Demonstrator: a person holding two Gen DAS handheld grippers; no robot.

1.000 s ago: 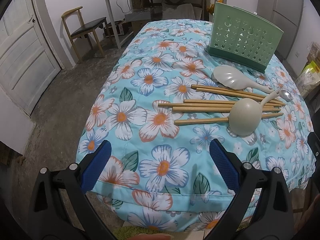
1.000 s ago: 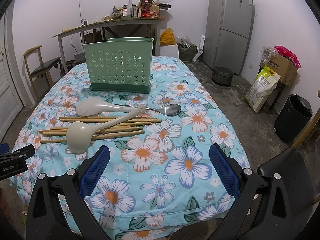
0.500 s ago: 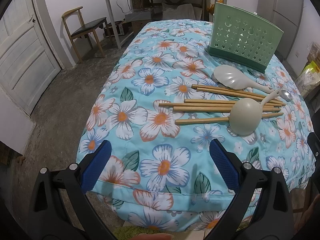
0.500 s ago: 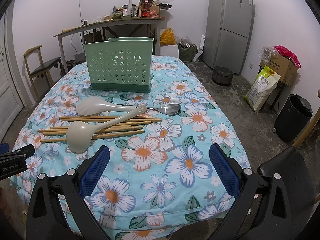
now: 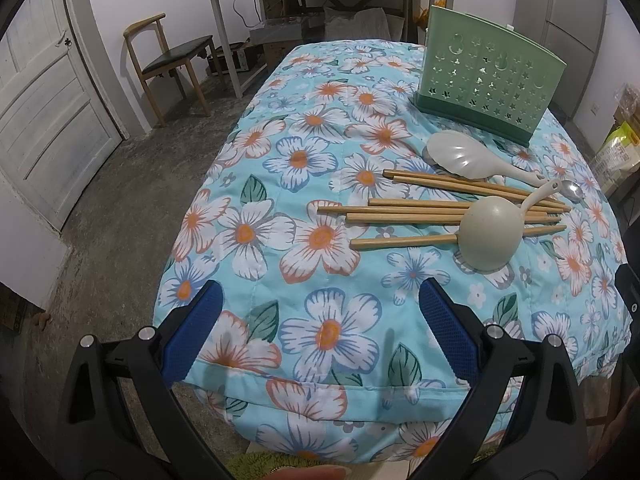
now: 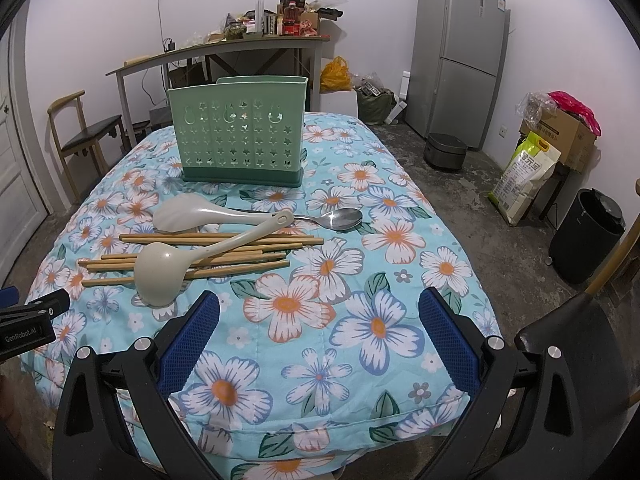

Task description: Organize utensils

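Note:
A green perforated utensil holder stands upright at the far end of the flowered table; it also shows in the left wrist view. In front of it lie a white rice paddle, a metal spoon, several wooden chopsticks and a beige ladle resting bowl-down across them. The ladle, paddle and chopsticks also show in the left wrist view. My left gripper and right gripper are open and empty over the table's near edge.
A wooden chair and a door stand to the left. A cluttered side table is behind, a fridge at back right, and a rice sack and a black bin on the floor at right.

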